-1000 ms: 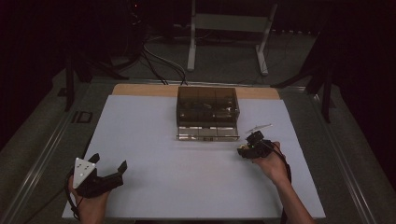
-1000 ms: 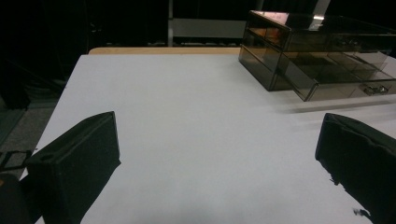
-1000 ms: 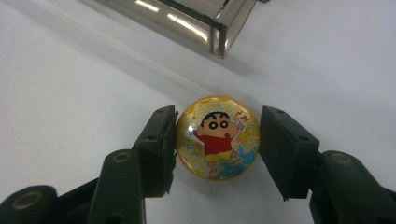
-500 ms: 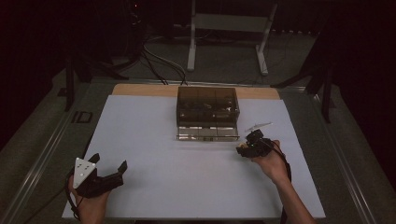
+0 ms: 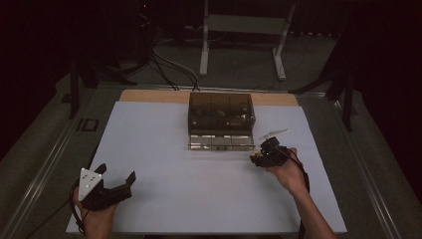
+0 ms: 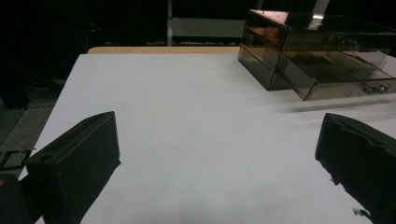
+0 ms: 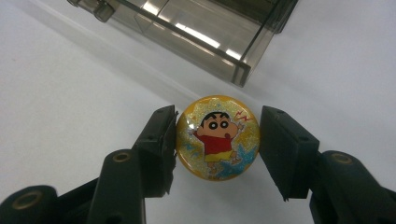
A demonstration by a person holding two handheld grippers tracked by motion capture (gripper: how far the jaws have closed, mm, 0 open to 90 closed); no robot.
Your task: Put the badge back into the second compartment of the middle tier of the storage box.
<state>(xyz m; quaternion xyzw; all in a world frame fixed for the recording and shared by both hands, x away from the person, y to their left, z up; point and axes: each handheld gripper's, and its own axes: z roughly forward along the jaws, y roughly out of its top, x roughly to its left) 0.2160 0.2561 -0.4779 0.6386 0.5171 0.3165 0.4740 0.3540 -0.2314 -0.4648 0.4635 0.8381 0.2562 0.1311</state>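
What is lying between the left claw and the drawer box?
Nothing: in the left gripper view, bare white table runs from the open left claw to the drawer box. The high view agrees.

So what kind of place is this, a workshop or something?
Probably a lab or recording room: a white-covered table in a dark room, cables on the floor, and a hand-held gripper gripping a cartoon badge near a clear drawer box.

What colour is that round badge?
Glittery yellow badge, with a cartoon boy in red; the right gripper view shows it best.
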